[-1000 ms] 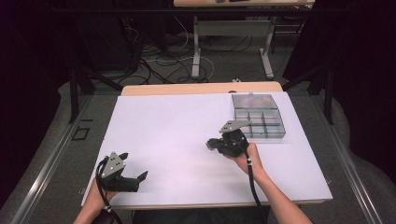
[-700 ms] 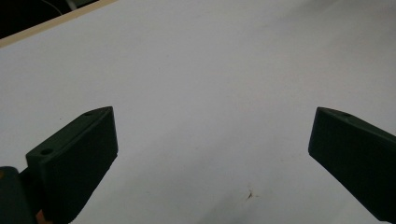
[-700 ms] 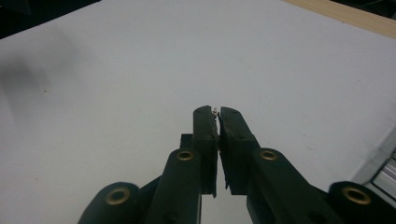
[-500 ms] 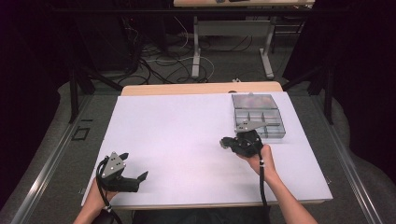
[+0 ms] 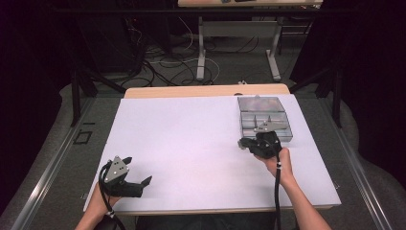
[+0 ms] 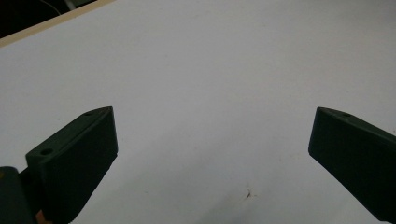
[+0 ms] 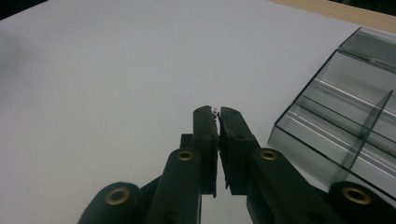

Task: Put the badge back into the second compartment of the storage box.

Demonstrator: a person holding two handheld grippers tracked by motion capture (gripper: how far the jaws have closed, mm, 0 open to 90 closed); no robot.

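My right gripper [image 5: 242,143] hangs low over the white table sheet [image 5: 191,139], just in front of the near left corner of a clear grey compartment box [image 5: 266,118]. In the right gripper view its jaws are pressed together [image 7: 217,110], and a tiny pale speck sits at the tips; I cannot tell what it is. The box [image 7: 341,112] lies to the right of the jaws, and its near compartments look bare. My left gripper [image 5: 139,169] rests at the near left corner of the sheet. Its jaws stand wide apart [image 6: 212,128] with only white sheet between them.
The wooden table edge [image 5: 206,91] runs along the far side of the sheet. Beyond it are table legs and loose cables on the floor [image 5: 191,67]. The box's lid [image 5: 258,103] lies open at its far side.
The right hand has carried its shut gripper to the right, closer to the box's near left corner. The left gripper has stayed where it was.
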